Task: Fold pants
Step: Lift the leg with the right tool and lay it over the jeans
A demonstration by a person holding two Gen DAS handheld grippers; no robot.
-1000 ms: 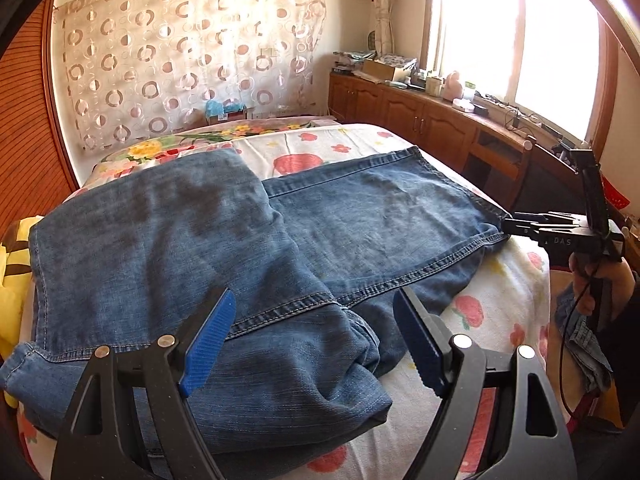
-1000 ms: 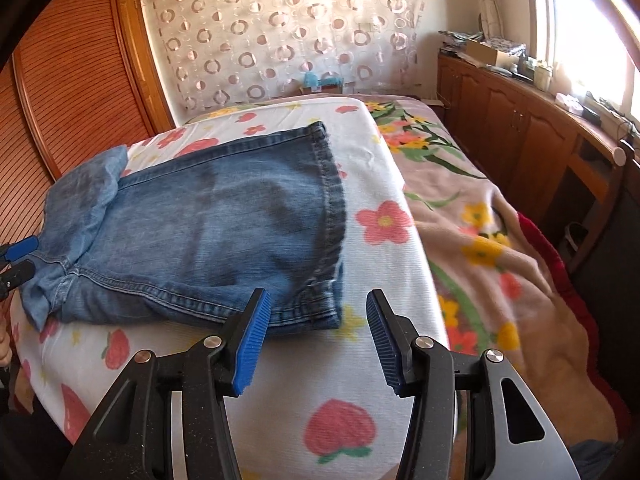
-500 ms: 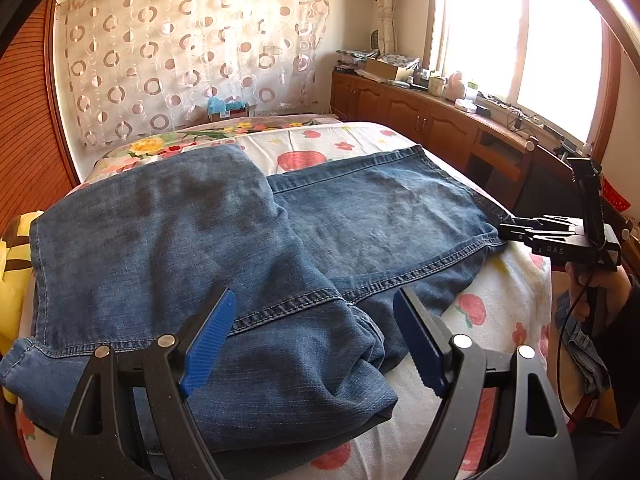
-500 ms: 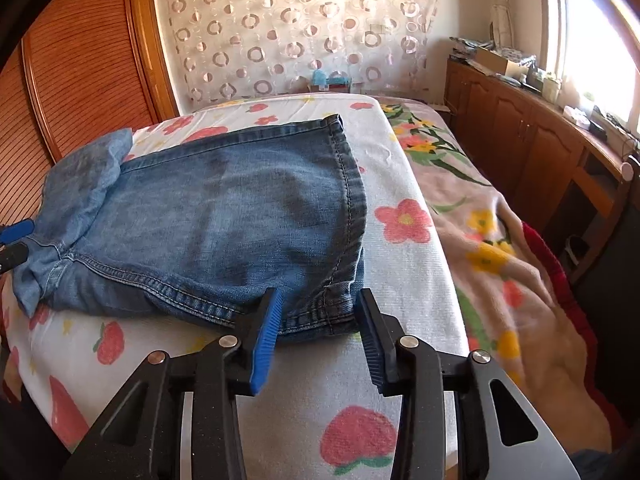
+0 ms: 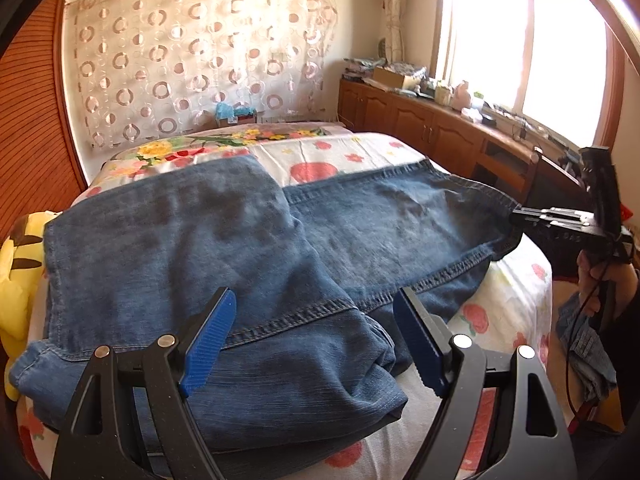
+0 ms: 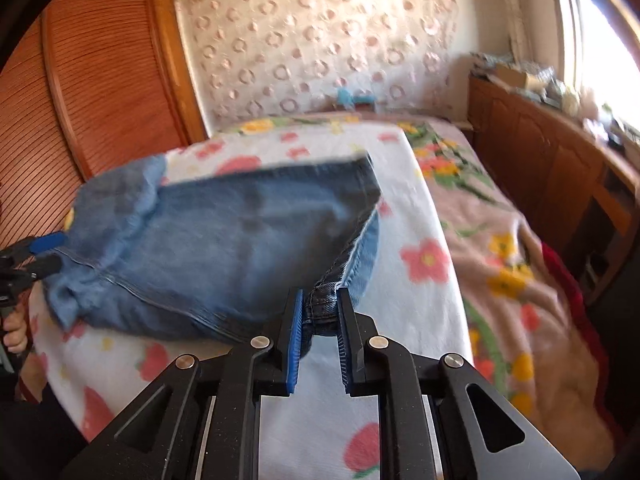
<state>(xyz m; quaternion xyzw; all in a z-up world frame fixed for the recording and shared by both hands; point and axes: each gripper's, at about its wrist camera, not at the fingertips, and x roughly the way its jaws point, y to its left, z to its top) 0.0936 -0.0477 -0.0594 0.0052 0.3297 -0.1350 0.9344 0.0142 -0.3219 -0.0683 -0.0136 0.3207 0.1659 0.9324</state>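
Faded blue jeans lie along the bed's near edge, hem rightward; right gripper, just closing, pinches that hem; left gripper spread above the waist.

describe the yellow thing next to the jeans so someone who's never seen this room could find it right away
Start at the bed with the strawberry-print cover, where the blue jeans lie spread out. Follow the jeans to the side nearest the slatted wooden wall; the yellow soft item is tucked against their edge there. It alone is bright yellow with dark stripes.
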